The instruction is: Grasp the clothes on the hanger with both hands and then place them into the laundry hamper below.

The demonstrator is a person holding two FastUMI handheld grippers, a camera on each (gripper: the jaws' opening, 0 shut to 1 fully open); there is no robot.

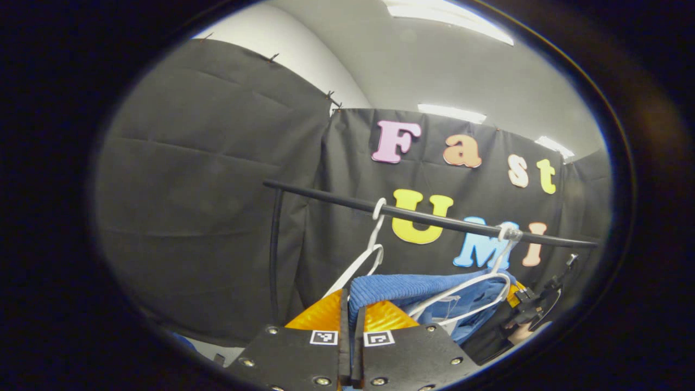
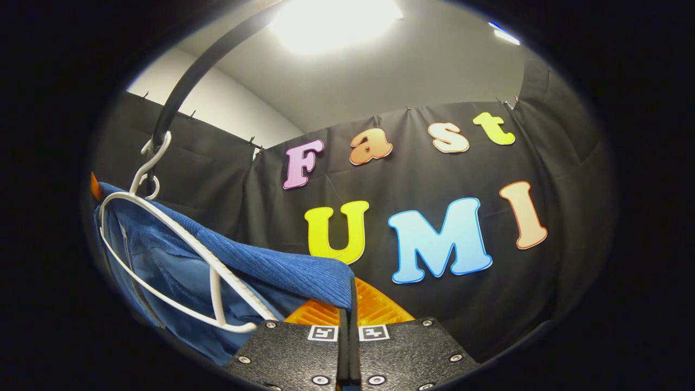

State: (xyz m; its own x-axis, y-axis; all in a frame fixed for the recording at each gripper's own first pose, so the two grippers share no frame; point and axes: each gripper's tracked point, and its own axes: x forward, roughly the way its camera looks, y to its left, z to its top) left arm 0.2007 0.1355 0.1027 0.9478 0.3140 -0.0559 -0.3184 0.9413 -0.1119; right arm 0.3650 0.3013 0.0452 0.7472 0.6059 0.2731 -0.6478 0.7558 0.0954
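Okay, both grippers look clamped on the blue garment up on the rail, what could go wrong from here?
1. The blue garment is still draped over the white hanger; pulling may drag the hanger along or unhook it from the black rail.
2. The left gripper and right gripper pinch only an edge, so the cloth might slip.

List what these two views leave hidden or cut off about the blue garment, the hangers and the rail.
- Blue garment: lower part hidden behind the left gripper in the left gripper view; cut by the image edge in the right gripper view.
- Hanger: far shoulder covered by the cloth.
- Rail: right end runs into the image edge.
- Right gripper: the cloth's edge sits between its fingers; how deep cannot be told.
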